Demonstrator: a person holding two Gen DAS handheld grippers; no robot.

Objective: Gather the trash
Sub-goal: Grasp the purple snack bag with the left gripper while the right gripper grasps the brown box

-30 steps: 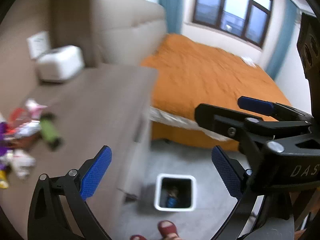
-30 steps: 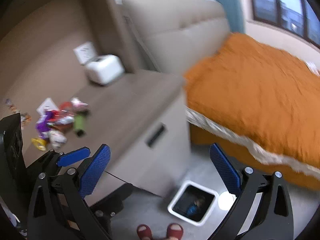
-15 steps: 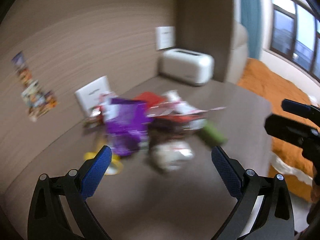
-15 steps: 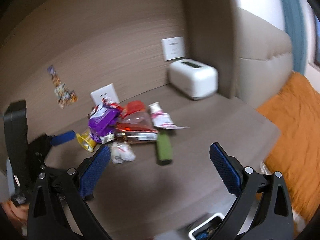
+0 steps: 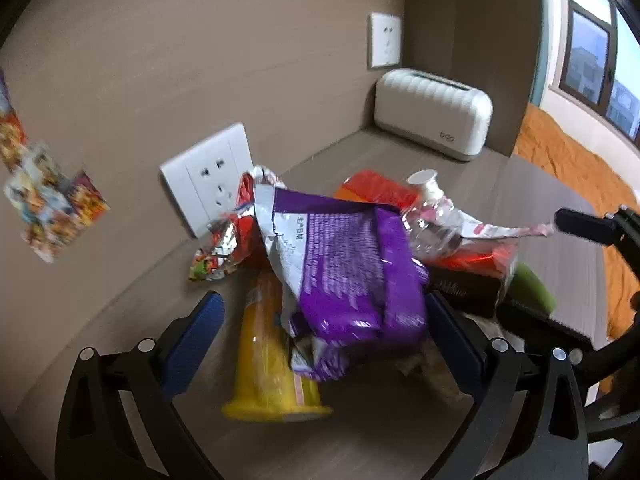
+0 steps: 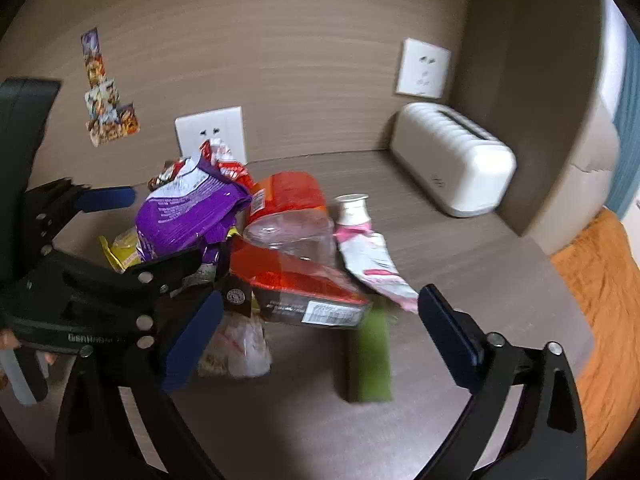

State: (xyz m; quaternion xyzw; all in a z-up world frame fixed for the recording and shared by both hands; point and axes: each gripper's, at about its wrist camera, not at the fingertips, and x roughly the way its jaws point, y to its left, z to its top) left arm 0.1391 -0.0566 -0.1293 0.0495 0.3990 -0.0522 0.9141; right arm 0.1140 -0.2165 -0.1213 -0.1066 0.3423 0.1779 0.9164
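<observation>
A heap of trash lies on the brown desk. A purple wrapper tops it, over a yellow cup, with a red foil wrapper behind. The right wrist view shows the purple wrapper, a red box, a clear bottle, a white pink tube, a green packet and a white crumpled bag. My left gripper is open, straddling the purple wrapper and cup. My right gripper is open over the red box and green packet.
A white toaster stands at the desk's back right. Wall sockets and stickers are on the brown wall. An orange bed lies to the right past the desk edge.
Both grippers have swung from the bin on the floor and the bed to the desk and closed in on the trash heap. Both stay open.
</observation>
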